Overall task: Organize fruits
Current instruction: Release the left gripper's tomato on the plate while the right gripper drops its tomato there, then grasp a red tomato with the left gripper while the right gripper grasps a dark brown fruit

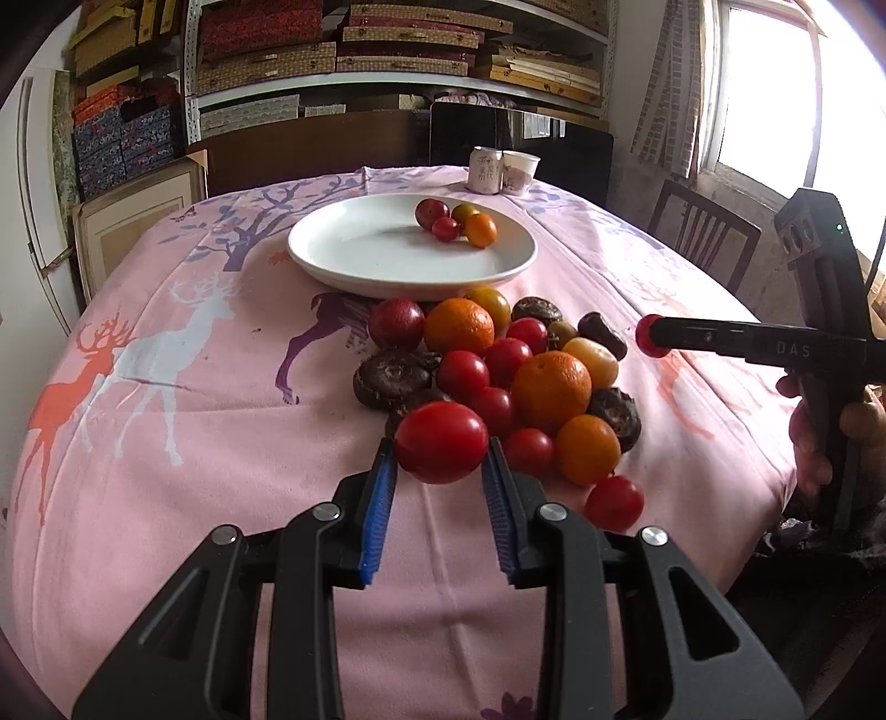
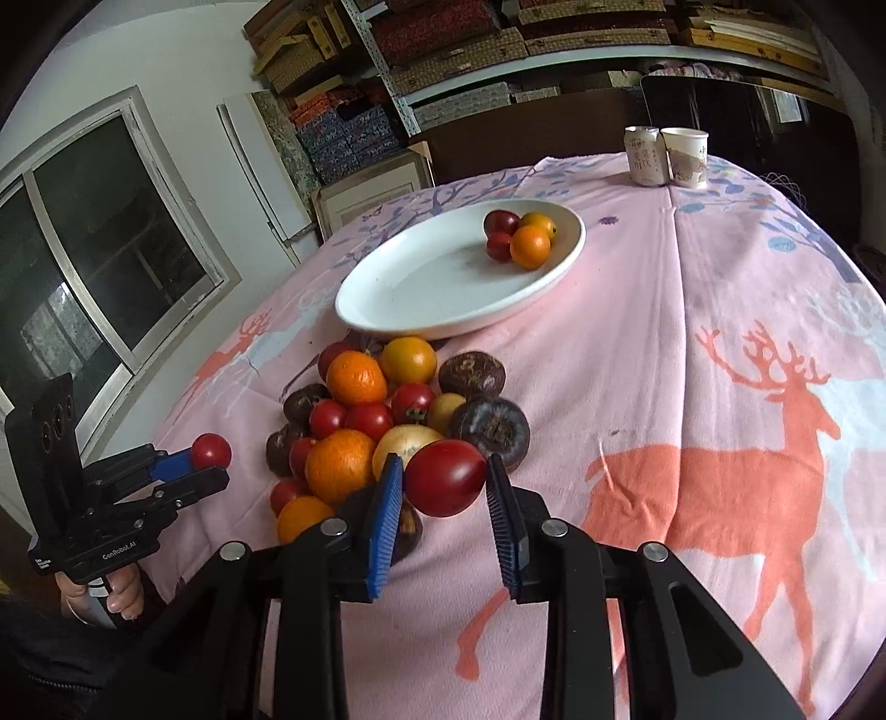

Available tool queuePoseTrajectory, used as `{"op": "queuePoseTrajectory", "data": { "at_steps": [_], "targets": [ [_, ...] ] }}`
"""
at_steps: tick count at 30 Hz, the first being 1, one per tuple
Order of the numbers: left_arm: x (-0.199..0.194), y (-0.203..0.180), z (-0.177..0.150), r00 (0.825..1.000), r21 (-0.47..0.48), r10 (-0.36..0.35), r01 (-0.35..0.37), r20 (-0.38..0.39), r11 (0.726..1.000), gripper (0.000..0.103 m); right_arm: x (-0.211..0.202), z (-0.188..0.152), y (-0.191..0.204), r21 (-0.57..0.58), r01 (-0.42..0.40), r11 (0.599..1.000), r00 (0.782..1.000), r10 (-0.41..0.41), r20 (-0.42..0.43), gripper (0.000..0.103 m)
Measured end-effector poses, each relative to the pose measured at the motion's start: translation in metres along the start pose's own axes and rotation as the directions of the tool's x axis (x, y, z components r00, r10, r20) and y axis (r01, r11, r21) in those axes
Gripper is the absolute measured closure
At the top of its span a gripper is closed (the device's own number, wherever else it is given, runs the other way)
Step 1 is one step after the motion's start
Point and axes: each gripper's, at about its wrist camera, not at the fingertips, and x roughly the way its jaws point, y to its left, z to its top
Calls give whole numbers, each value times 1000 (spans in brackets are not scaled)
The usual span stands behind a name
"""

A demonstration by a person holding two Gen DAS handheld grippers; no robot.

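My left gripper [image 1: 441,446] is shut on a red tomato [image 1: 440,432], held just above the near edge of the fruit pile [image 1: 548,387]. The pile is a mix of red tomatoes, oranges, yellow fruits and dark brown fruits on the pink cloth. My right gripper [image 2: 443,465] is shut on another red tomato [image 2: 444,482], over the pile's right side. Each gripper also shows in the other view: the right gripper [image 1: 653,335] and the left gripper [image 2: 213,459], each with its tomato. A white plate [image 1: 354,255] behind the pile holds several small fruits [image 1: 479,230].
A drink can [image 1: 485,170] and a paper cup [image 1: 519,171] stand at the table's far edge. A dark chair [image 1: 703,232] is at the right side. Shelves of boxes [image 1: 398,50] fill the wall behind. The pink deer-print cloth [image 2: 720,387] covers the whole table.
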Motion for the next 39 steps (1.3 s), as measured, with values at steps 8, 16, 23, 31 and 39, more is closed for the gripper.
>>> {"op": "queuePoseTrajectory", "data": {
  "at_steps": [8, 16, 23, 31, 39],
  "targets": [
    [38, 10, 78, 999, 9, -4, 3, 48, 1000, 72, 29, 72, 11, -10, -48, 999, 998, 48, 32, 72],
    [114, 16, 133, 998, 22, 48, -48, -30, 999, 72, 85, 110, 0, 40, -23, 999, 1000, 23, -9, 70],
    [115, 26, 125, 997, -16, 65, -65, -43, 998, 37, 70, 111, -3, 30, 2, 1000, 1000, -3, 28, 64],
    [47, 13, 70, 999, 27, 36, -35, -6, 999, 33, 29, 54, -2, -2, 35, 999, 999, -35, 32, 64],
    [15, -12, 2, 999, 92, -14, 19, -51, 996, 33, 9, -12, -10, 32, 13, 999, 999, -12, -33, 64]
  ]
}}
